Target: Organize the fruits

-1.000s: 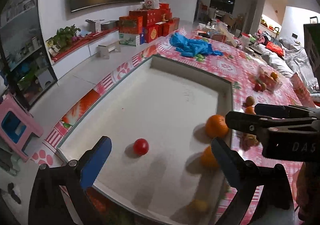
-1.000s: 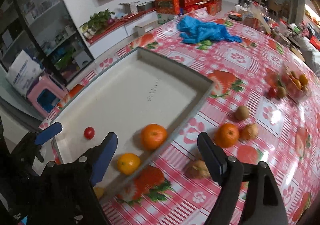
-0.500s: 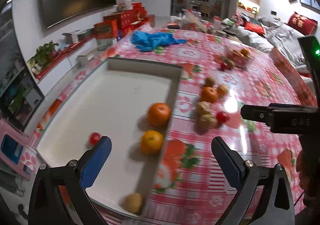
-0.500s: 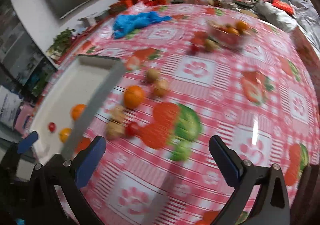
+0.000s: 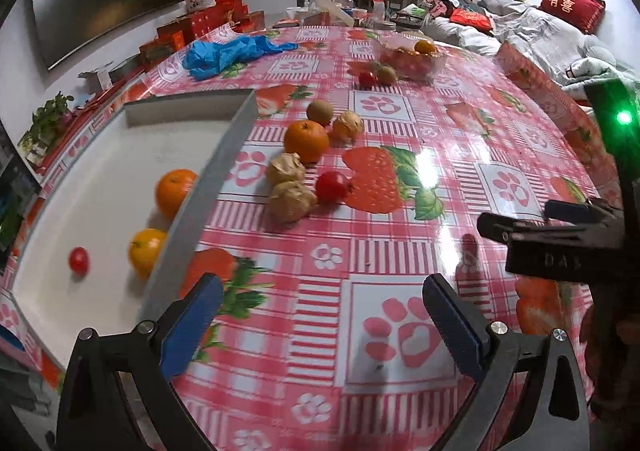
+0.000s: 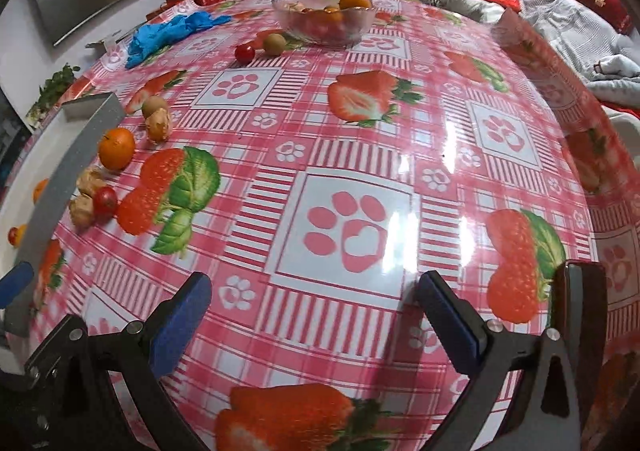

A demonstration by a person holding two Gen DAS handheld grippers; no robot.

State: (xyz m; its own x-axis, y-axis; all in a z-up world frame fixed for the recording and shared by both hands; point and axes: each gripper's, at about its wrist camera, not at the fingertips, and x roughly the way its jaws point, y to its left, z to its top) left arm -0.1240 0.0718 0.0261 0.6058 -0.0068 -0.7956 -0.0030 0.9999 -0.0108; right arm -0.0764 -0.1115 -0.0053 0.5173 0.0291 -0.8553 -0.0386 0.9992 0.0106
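Grey tray point(image 5: 224, 155): we see its long axis running away from us; only our left view shows its fruit. Both grippers, left point(image 5: 324, 325) and right point(image 6: 316, 315), spread, empty.

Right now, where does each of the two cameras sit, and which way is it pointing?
Left wrist: rides on the left gripper, low over the table, facing the tray edge and the loose orange; its own open blue-padded fingers show, with the right gripper at the side.
Right wrist: rides on the right gripper, facing across the table toward the glass bowl; its own open fingers show.
Shared: both see the tray, the loose orange, the glass bowl and the blue cloth.
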